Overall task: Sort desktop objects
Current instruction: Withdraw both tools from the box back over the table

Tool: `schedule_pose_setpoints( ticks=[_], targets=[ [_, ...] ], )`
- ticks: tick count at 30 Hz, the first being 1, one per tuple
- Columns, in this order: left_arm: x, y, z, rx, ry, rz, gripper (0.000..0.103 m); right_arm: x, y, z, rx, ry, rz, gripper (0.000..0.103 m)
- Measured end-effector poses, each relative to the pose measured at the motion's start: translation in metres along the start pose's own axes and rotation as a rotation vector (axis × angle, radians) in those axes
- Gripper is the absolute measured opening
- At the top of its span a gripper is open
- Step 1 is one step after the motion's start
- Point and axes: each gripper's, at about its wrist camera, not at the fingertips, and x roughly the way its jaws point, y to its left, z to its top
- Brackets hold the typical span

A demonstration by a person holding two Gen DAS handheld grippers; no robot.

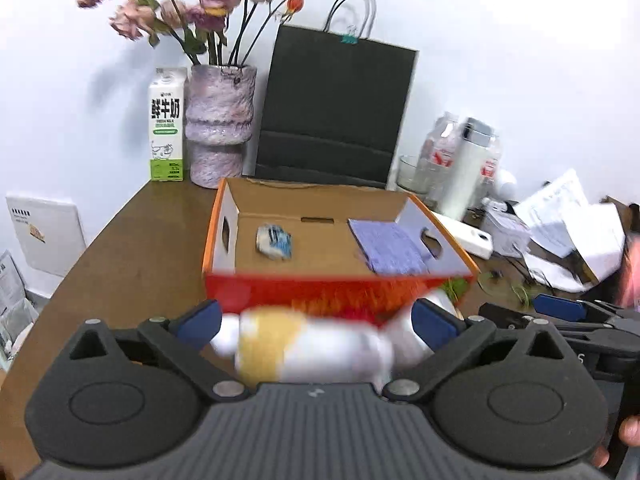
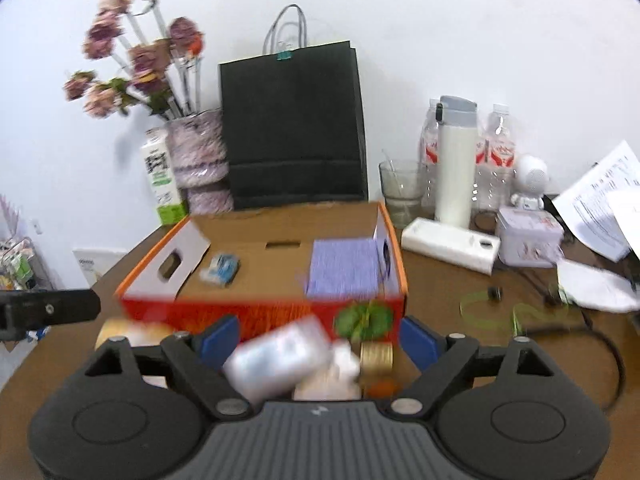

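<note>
Both claws wide, holding nothing: left claw (image 1: 316,320) frames blurred yellow-white bottle (image 1: 308,344) on tabletop (image 1: 132,264); right claw (image 2: 320,338) frames silver packet (image 2: 276,356). Orange box (image 1: 224,220) just beyond, open-topped for sorting; purple cloth (image 1: 392,246) already inside, right.

The desk (image 2: 460,292) is seen as brown wood with a smooth, matt finish. The open box (image 2: 280,256) is made of raw cardboard inside and glossy orange print outside. A matt black paper bag (image 2: 292,120) and a rough mottled vase (image 1: 220,120) are seen behind.
</note>
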Motion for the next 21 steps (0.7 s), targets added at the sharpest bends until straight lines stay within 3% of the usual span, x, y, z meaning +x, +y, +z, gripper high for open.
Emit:
schedule_pose_setpoints(
  ticks=[3, 5, 10, 15, 21],
  targets=[
    [-0.023, -0.004, -0.048, 0.041, -0.047, 0.042, 0.103, -0.025, 0.005, -0.039, -0.008, -0.02, -0.01, 0.09],
    [-0.029, -0.006, -0.082, 0.088, -0.08, 0.027, 0.103, -0.04, 0.008, -0.066, -0.004, -0.029, -0.014, 0.092],
    [-0.026, -0.006, -0.128, 0.111, 0.0, 0.013, 0.103, -0.06, 0.012, -0.122, 0.014, -0.013, -0.034, 0.092],
    [-0.03, -0.003, -0.139, 0.163, -0.057, 0.047, 0.103, -0.069, 0.014, -0.148, -0.038, 0.001, -0.043, 0.093],
    [-0.026, 0.006, -0.141, 0.117, -0.054, 0.075, 0.103, -0.071, 0.014, -0.154, -0.015, -0.002, -0.023, 0.096]
  ],
)
